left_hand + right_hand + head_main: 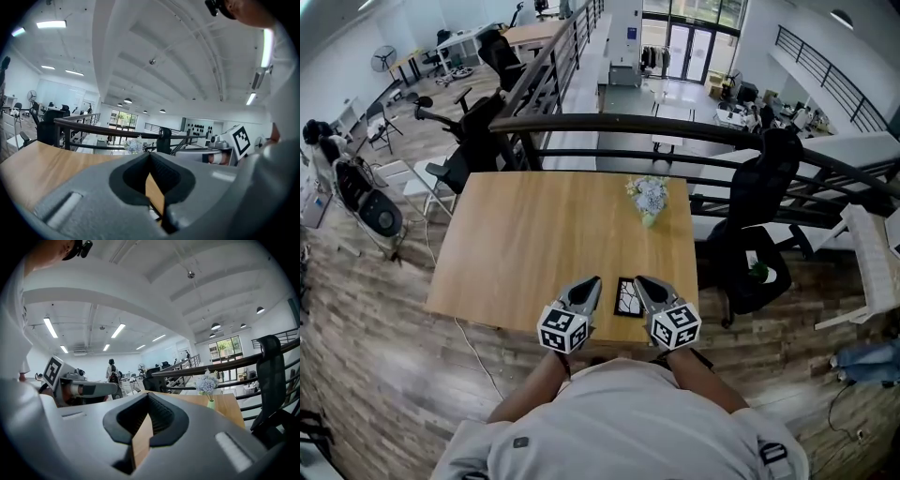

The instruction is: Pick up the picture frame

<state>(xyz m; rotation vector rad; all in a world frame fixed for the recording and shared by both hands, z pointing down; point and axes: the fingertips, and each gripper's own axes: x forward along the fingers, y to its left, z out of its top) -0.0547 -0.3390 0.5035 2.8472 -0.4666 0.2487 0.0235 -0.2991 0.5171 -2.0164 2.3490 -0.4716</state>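
A small dark picture frame (628,297) lies flat near the front edge of the wooden table (534,234). My left gripper (592,282) is just left of the frame, shut with nothing held. My right gripper (640,282) is just right of it, also shut and empty. Both point away from me across the table, low over its front edge. In the left gripper view the jaws (151,155) meet with only tabletop showing behind them, and the right gripper's marker cube (241,138) shows at right. The right gripper view shows its jaws (148,395) closed and the left gripper (77,387) at left.
A small vase of pale flowers (649,200) stands at the table's far right. A dark railing (609,127) runs behind the table. A black office chair (755,239) stands right of the table, and other chairs (464,141) at its far left corner.
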